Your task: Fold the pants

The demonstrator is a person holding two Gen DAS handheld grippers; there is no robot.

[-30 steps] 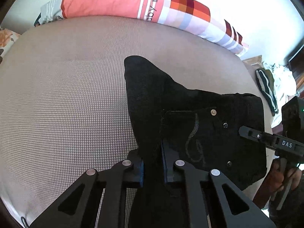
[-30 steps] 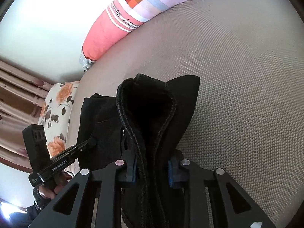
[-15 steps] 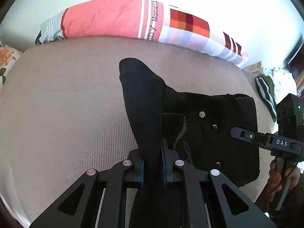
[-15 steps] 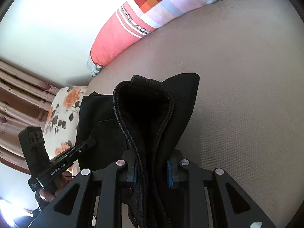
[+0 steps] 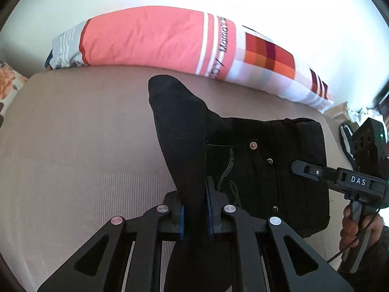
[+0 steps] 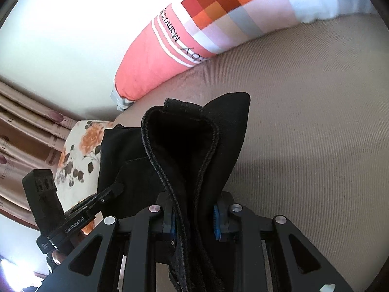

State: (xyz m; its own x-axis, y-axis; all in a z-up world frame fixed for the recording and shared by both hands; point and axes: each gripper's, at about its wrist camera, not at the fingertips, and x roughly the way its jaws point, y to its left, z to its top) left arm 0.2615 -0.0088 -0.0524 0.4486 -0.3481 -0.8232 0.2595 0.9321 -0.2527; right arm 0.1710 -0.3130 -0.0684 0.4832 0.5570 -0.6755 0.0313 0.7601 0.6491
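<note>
Black pants hang lifted above a beige bed, a stitched back pocket and rivets facing the left wrist view. My left gripper is shut on one bunched edge of the pants, which stands up between its fingers. My right gripper is shut on the waistband end of the pants, its seamed edges looped above the fingers. Each gripper shows in the other's view, the right one at the pants' right side, the left one at their left.
A long pink, striped and checked bolster pillow lies along the far side of the bed by a white wall. A floral pillow and brown curtains are at the left. Clothes lie beyond the bed's right edge.
Both grippers have risen and tilted up with the pants held; the pillow and wall fill more of each view. The pants hang more bunched.
</note>
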